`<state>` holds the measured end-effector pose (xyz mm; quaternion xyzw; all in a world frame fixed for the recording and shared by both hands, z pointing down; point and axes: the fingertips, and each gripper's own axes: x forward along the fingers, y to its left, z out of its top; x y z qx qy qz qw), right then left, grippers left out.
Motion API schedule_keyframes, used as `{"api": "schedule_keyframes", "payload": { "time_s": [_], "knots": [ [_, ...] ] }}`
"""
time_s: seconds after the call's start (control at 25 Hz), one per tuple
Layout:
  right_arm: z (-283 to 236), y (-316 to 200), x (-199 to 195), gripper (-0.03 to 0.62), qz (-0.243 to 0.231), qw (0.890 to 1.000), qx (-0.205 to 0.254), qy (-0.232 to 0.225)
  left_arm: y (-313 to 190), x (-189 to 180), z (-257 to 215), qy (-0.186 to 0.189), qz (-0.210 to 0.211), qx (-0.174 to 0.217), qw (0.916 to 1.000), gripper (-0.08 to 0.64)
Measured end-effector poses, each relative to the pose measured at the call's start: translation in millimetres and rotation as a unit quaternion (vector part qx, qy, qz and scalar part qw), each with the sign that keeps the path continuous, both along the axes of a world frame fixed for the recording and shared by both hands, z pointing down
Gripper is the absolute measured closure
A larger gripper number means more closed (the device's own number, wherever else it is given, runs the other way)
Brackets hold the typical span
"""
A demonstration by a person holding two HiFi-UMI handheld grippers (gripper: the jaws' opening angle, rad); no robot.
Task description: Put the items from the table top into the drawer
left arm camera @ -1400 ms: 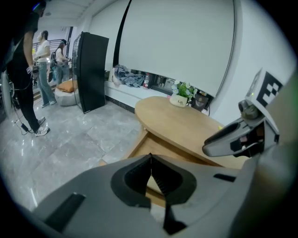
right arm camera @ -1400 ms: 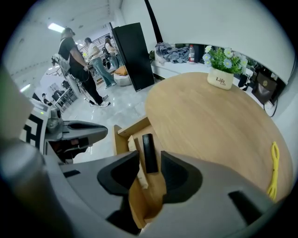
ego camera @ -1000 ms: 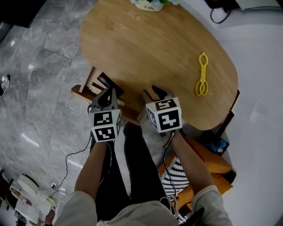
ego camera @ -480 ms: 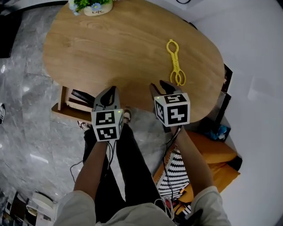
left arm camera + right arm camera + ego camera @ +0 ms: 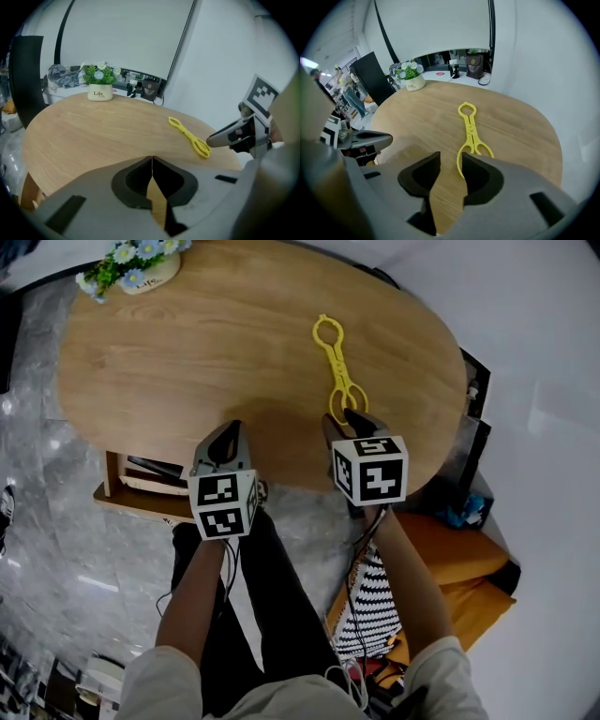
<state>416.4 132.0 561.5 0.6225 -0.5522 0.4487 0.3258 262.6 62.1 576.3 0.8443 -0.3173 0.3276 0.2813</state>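
Observation:
Yellow plastic tongs lie on the right half of the oval wooden table. My right gripper hovers at the tongs' near end, open with nothing between its jaws. Its own view has the tongs just beyond the right jaw of the right gripper. My left gripper is over the table's near edge, shut and empty; its own view shows the left gripper with tips touching and the tongs ahead to the right. A wooden drawer sticks out below the table's left near edge.
A white pot of flowers stands at the table's far left. An orange seat with striped fabric sits beside my right arm. Black shelving stands against the white wall right of the table. Grey marble floor lies to the left.
Both grippers have moved along the table's near edge toward the tongs. The right gripper's tips have come from well left of the tongs to their near end; the drawer has fallen behind to the left.

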Motion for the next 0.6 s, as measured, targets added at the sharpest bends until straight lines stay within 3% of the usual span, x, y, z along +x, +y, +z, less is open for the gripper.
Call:
{"api": "schedule_keyframes", "payload": {
  "time_s": [0.32,0.6],
  "knots": [
    [23,5,38,0.454,0.017,1.0,-0.011,-0.002,3,34,14,-0.01,0.017,-0.007,0.9998,0.551],
    [43,3,48,0.454,0.011,1.0,-0.021,-0.004,2,51,19,-0.014,0.022,-0.007,0.9996,0.551]
  ]
}}
